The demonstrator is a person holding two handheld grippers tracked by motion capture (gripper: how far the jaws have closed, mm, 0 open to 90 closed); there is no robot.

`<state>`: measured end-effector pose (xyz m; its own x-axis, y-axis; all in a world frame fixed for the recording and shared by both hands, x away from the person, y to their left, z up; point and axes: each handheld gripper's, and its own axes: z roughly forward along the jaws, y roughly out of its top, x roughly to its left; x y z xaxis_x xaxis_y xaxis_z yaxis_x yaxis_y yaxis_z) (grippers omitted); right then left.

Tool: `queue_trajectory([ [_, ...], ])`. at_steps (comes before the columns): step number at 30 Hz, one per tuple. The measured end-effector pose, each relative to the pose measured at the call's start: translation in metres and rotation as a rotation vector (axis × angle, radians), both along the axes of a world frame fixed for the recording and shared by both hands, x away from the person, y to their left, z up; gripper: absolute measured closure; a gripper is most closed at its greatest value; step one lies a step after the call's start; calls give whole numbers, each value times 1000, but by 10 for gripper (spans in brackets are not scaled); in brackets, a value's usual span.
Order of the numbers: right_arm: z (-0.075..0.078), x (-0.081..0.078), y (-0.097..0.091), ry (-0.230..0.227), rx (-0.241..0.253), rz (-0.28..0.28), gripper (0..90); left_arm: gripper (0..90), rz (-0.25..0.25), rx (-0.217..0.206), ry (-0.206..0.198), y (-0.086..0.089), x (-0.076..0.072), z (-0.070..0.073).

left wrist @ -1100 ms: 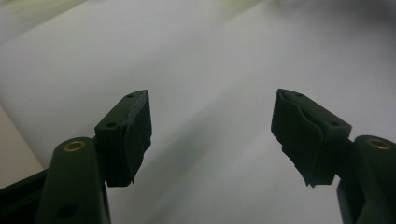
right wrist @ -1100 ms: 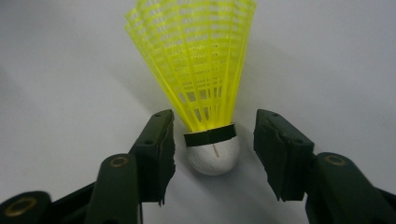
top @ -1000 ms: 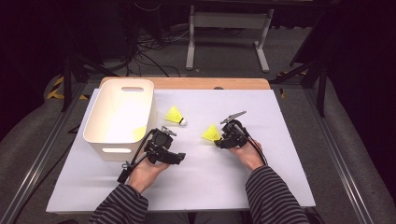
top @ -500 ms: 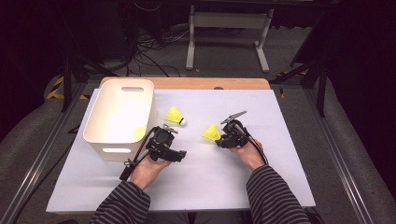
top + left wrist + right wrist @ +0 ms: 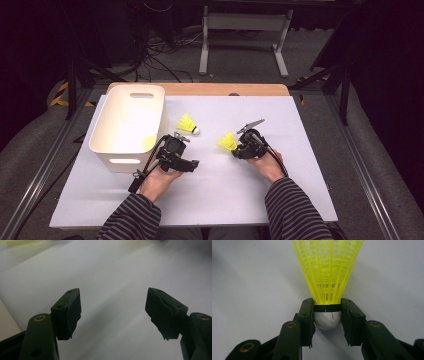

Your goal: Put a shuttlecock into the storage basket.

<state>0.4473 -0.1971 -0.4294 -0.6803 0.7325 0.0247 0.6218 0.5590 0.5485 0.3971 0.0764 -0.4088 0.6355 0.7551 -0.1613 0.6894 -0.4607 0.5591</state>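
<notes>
No legible text, label, brand, number or sign anywhere

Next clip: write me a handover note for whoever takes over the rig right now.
Right tongs: just closed on the white cork of one yellow shuttlecock, which lies on the white table.
Left tongs: open, nothing between them, low over the table beside the white bin.
Second shuttlecock: on the table next to the bin.
Something yellow already shows inside the bin.
Left, probably: lift the gripped shuttlecock into the bin, then the second one.
</notes>
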Motion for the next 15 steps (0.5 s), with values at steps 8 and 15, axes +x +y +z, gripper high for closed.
queue_trajectory([
  [8,3,-4,0,-1,7,17,641,302,-7,-1,-1,0,1,0],
  [15,7,-10,2,-15,-2,37,643,301,-14,-5,-4,0,1,1],
])
